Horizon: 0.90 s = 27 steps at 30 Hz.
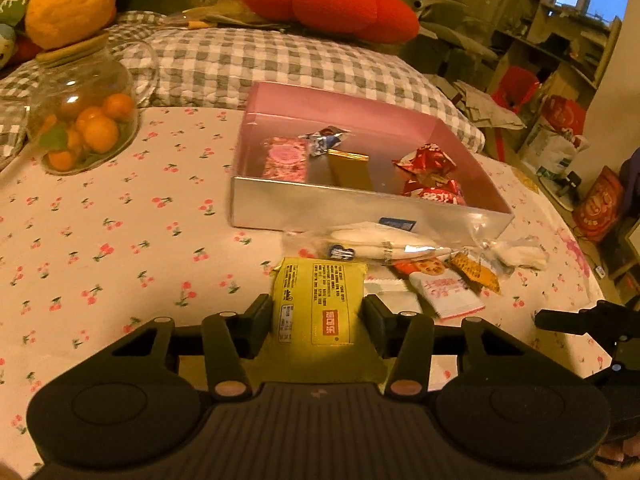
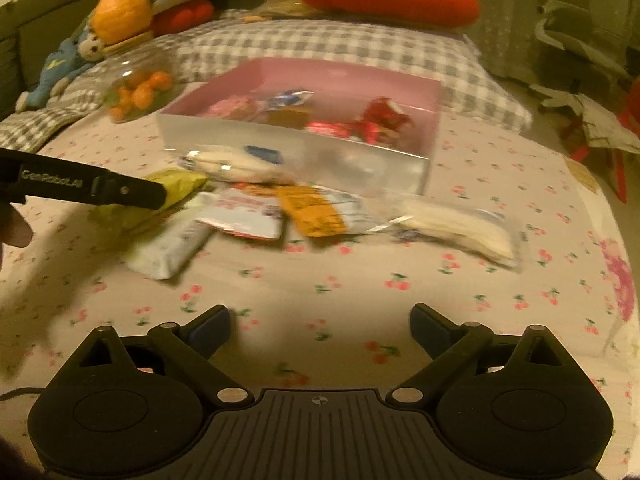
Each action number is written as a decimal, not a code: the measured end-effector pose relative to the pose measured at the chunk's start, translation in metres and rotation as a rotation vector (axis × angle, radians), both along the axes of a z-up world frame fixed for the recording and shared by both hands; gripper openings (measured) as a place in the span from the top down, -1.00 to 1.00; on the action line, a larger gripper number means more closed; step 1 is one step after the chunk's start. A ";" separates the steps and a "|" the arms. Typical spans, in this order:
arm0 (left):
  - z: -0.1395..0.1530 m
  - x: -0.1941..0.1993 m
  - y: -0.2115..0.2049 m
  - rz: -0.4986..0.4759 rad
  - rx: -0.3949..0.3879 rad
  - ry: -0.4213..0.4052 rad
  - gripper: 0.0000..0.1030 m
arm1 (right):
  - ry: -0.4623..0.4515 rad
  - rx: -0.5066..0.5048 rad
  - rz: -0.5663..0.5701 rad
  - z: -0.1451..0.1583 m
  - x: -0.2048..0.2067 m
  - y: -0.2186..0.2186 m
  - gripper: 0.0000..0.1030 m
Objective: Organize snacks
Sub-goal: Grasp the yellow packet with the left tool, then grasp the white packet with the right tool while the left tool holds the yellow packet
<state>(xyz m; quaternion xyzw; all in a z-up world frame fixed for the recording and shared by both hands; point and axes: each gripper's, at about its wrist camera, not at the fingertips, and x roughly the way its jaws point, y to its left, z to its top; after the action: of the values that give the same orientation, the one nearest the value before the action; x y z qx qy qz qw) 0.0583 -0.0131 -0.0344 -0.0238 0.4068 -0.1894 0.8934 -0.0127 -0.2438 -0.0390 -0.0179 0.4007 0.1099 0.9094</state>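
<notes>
Nearest of all, the left tongs sit narrowed around a yellow snack packet, a finger at each long side; they look to have it gripped, and it sits low over the cherry-print surface near the front edge. Off to the side, the right tongs hang wide with nothing between them, over bare cloth in front of the loose pile.

My guess is the job is roughly half done. A silver box with a pink inside stands toward the back of the surface, and already holds a pink sweet bar, a gold bar, a small blue-and-white wrapper and two red wrapped snacks. Plenty of room is left in it.

Still outside, just in front of the box's near wall, lie a clear pack of white crackers, a second clear pack of pale crackers, an orange sachet, a white-and-red sachet and a white packet. These, plus the yellow one, remain to go in.

At the far left corner stands a glass jar with small oranges, lid on.
</notes>
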 end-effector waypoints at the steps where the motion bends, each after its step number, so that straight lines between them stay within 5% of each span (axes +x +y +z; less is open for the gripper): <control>1: 0.000 -0.002 0.002 -0.001 0.007 -0.005 0.10 | 0.001 0.002 0.008 0.001 0.000 0.004 -0.91; 13: -0.011 -0.025 0.040 -0.030 0.124 -0.090 0.10 | 0.007 0.013 0.122 0.003 -0.003 0.058 -0.91; 27: -0.017 -0.022 0.064 0.001 0.085 -0.060 0.00 | -0.052 -0.009 0.172 0.000 0.012 0.097 -0.88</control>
<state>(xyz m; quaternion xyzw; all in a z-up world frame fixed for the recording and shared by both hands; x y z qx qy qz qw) 0.0360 0.0512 -0.0510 0.0199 0.3874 -0.1722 0.9055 -0.0011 -0.1469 -0.0392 -0.0592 0.3746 0.1851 0.9066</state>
